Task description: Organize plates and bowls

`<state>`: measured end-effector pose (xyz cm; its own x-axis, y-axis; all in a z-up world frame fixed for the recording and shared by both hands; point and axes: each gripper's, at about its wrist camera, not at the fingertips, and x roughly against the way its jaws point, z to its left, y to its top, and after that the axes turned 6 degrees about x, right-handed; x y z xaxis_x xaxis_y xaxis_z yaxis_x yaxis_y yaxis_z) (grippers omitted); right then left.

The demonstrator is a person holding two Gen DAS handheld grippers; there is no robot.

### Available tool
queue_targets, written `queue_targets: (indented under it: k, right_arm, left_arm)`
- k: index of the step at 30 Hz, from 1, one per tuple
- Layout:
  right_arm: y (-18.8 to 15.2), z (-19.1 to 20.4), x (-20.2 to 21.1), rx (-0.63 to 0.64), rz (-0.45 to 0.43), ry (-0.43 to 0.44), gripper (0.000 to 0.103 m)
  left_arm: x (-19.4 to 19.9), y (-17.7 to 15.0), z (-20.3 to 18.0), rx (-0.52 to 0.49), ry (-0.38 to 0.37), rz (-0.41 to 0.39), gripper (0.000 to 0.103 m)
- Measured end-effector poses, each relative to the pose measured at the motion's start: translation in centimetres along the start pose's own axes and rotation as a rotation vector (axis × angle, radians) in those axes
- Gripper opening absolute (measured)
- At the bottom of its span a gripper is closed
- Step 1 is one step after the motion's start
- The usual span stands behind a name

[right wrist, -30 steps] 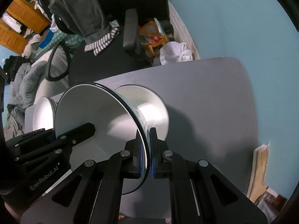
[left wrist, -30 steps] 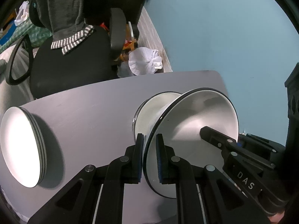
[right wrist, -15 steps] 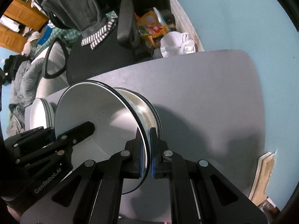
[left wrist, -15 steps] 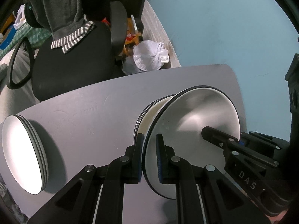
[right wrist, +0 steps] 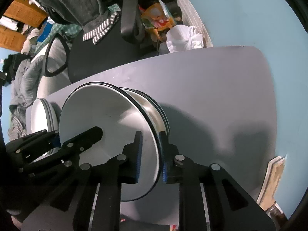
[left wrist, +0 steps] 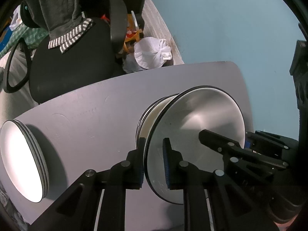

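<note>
A white bowl with a black rim [left wrist: 196, 127] sits nested on a stack of like bowls [left wrist: 152, 113] on the grey table [left wrist: 86, 115]. My left gripper [left wrist: 153, 160] straddles its near rim with the jaws apart, a gap on each side. My right gripper [right wrist: 150, 156] straddles the opposite rim of the same bowl [right wrist: 107, 119], jaws also spread off the rim. Each gripper shows in the other's view. A stack of white plates [left wrist: 21, 159] lies at the table's left, also in the right wrist view [right wrist: 43, 115].
A black office chair [left wrist: 73, 57] with a grey garment stands beyond the table's far edge. A white plastic bag [left wrist: 152, 52] lies on the floor by the blue wall [left wrist: 221, 28]. A dark object [left wrist: 300, 77] stands at the right.
The bowl went down onto the bowl stack and nested in it. Both grippers' jaws have opened off its rim.
</note>
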<state>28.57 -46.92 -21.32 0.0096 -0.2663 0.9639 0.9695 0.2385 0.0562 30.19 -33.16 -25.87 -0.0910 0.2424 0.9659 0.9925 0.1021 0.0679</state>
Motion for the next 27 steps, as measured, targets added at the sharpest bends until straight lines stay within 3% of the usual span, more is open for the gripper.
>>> queue_targets:
  k: [10, 19, 22, 27]
  right_arm:
    - [0.3, 0.2, 0.3, -0.016, 0.018, -0.005, 0.024]
    - [0.1, 0.2, 0.4, -0.043, 0.007, -0.004, 0.025]
    - [0.0, 0.2, 0.5, -0.051, 0.0, -0.002, 0.026]
    - [0.1, 0.3, 1.0, -0.048, -0.017, -0.009, 0.028]
  left_arm:
    - [0.3, 0.0, -0.1, -0.013, -0.009, 0.031, 0.02]
    - [0.7, 0.1, -0.9, -0.067, 0.046, 0.038, 0.021]
    - [1.2, 0.1, -1.1, -0.084, 0.085, 0.013, 0.027]
    - [1.4, 0.5, -0.7, -0.088, 0.07, 0.006, 0.03]
